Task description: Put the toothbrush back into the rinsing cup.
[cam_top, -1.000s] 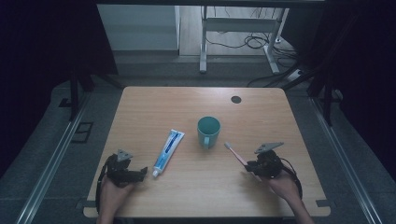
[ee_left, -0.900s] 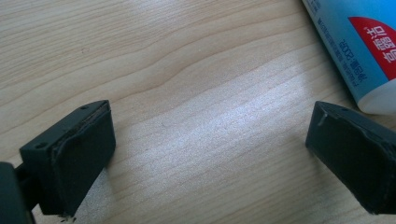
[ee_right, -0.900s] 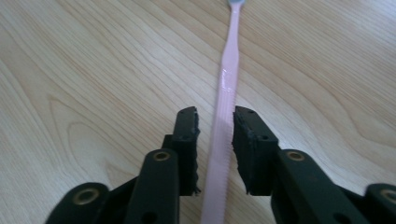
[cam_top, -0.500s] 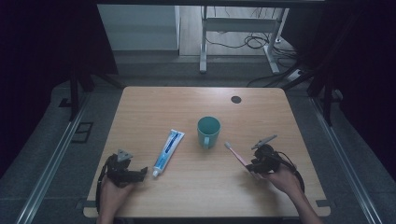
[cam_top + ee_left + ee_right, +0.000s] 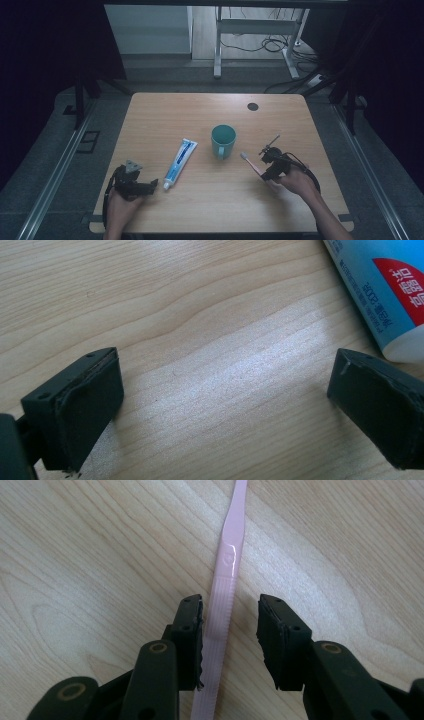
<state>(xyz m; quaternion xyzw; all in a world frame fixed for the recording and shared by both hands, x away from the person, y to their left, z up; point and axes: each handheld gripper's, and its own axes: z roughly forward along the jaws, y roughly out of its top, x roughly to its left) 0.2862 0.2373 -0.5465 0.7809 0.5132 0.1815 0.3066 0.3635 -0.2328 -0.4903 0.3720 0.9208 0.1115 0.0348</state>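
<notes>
At the left, the left gripper (image 5: pixel 150 185) rests on the table (image 5: pixel 210 215) with its jaws spread wide and empty, just beside the cap end of the toothpaste tube (image 5: pixel 180 156). A green mug (image 5: pixel 223 140) stands mid-table. To its right lies the pink toothbrush (image 5: pixel 223 587), flat on the wood, its handle between the jaws of the right gripper (image 5: pixel 230 630). These have just been opening and stand partly apart: one pad is against the handle, the other clear of it. The brush looks light, stiff and narrow, likely slick; its ribbed handle offers the surest hold.
</notes>
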